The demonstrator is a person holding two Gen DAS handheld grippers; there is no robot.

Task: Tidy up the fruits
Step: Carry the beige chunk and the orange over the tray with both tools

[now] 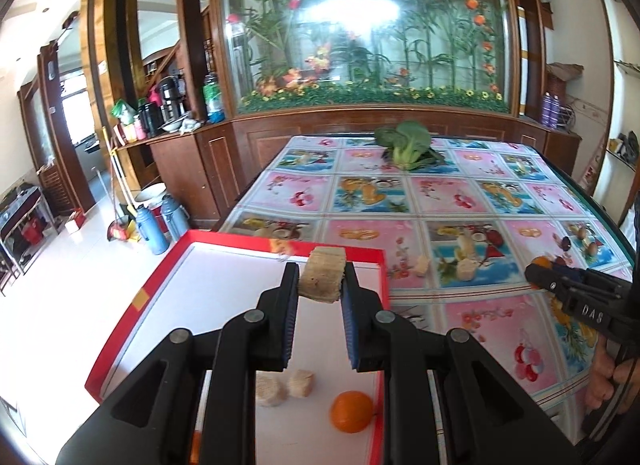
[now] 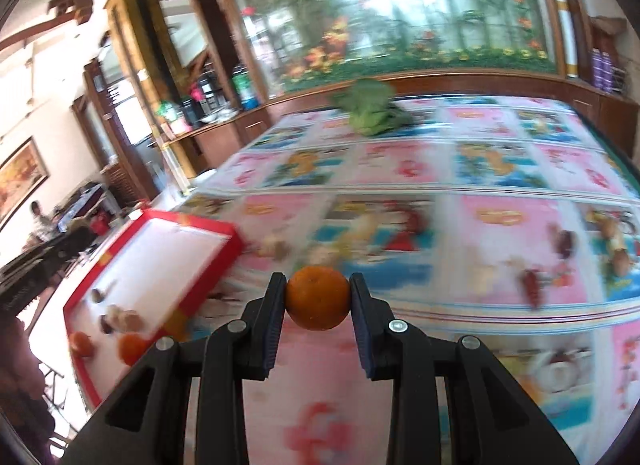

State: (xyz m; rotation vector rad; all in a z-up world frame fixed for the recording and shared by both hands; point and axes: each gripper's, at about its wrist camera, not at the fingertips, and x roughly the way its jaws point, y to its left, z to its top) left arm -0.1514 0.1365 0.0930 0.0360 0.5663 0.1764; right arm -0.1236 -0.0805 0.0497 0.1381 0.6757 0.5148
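My left gripper (image 1: 321, 279) is shut on a tan corn chunk (image 1: 323, 273) and holds it above the red box with a white floor (image 1: 256, 245). In the box lie two more corn chunks (image 1: 284, 387) and an orange (image 1: 351, 411). My right gripper (image 2: 318, 295) is shut on an orange (image 2: 318, 297) above the table; it also shows in the left wrist view (image 1: 538, 265) at the right. The box (image 2: 188, 225) lies to its left, with oranges (image 2: 132, 349) and pale pieces inside. Two corn chunks (image 1: 466, 268) lie on the tablecloth.
A leafy green vegetable (image 1: 406, 143) lies at the far side of the table with the fruit-print cloth (image 1: 500, 193). A wooden cabinet with a flower mural (image 1: 360, 45) stands behind. Flasks (image 1: 160, 225) stand on the floor at the left. The right wrist view is blurred.
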